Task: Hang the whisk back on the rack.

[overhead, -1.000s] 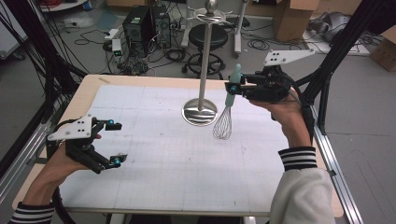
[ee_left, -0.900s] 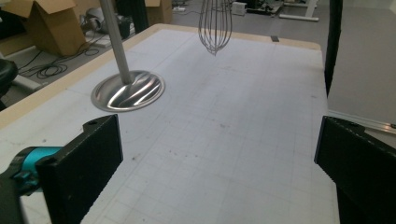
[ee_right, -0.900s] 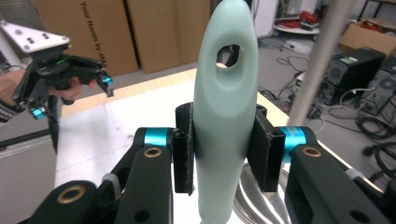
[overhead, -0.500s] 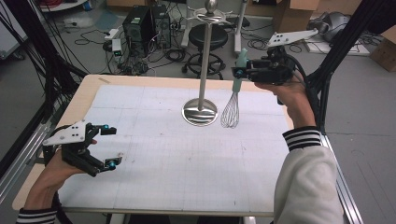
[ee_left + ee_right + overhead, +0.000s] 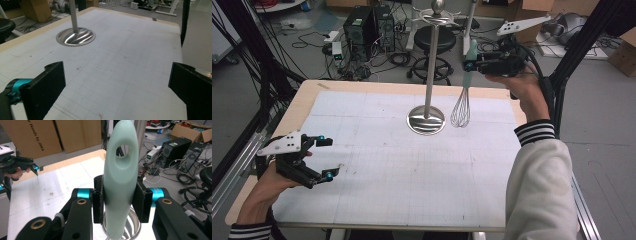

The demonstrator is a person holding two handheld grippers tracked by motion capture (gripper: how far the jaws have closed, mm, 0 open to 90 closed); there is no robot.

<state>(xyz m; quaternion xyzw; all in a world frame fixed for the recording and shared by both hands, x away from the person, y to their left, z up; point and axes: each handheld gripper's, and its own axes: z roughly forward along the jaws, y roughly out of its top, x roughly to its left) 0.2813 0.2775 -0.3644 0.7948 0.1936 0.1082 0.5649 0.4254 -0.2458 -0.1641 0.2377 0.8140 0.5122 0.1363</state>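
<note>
from above, right tool (image 5: 469,64) clamps whisk (image 5: 460,111) beside stand (image 5: 426,120); right gripper view reveals handle hole; left tool (image 5: 328,158) open.

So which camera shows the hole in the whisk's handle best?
The right gripper view: the whisk handle stands close up between the jaws, hole plain. The high view shows the whole whisk small, hole hidden. The left gripper view looks at the stand's base.

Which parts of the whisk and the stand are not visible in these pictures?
- Whisk wires: right gripper view, hidden below the handle and the right claw.
- Stand top and hooks: left gripper view, cut off by the upper edge.
- Stand hooks: high view, too small against the floor clutter.
</note>
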